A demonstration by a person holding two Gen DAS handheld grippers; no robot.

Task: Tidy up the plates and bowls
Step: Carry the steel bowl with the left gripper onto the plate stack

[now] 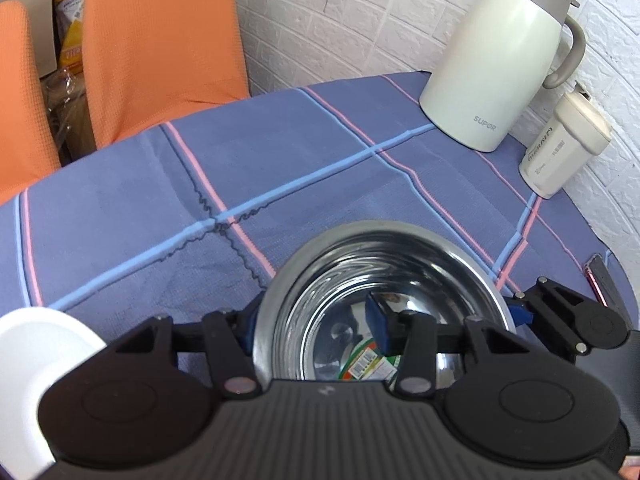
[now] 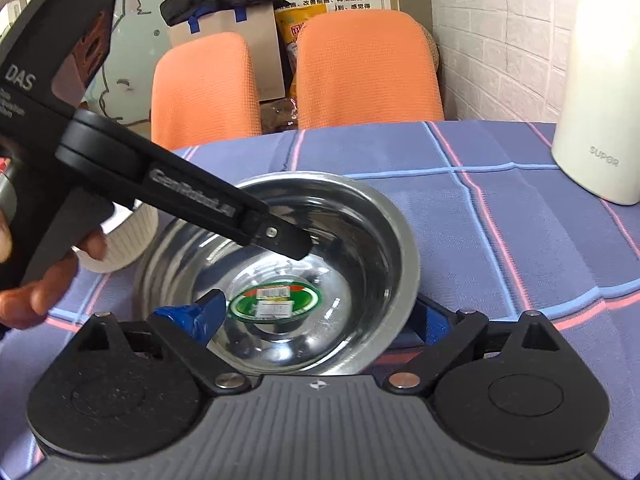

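Two tongs are meeting at one steel bowl [image 2: 280, 276] on the counter [image 1: 280, 160], which is wearing a blue plaid cloth and is the largest thing in view. Orange chairs [image 2: 368, 68] are standing beyond its far edge, and a cream thermos jug [image 1: 496, 64] with a smaller lidded canister [image 1: 560, 148] is sitting near the brick wall. The bowl, with a green label [image 2: 276, 300] on its floor, is lying near the front of the counter, just beside a white ribbed bowl [image 2: 120, 240].

The left tongs [image 1: 316, 328] are closing on the bowl's rim, one blue pad inside and one outside; they appear to be gripping the wall. The right tongs [image 2: 316, 312] are standing wide apart, one finger dipping inside the bowl and the other lying outside its right rim, holding nothing as far as can be judged.

Judging the step as lifting this bowl for stacking, a good execution is keeping the rim pinch deep and square, raising the bowl level, and steadying the far rim, since polished steel is likely slipping easily between pads.
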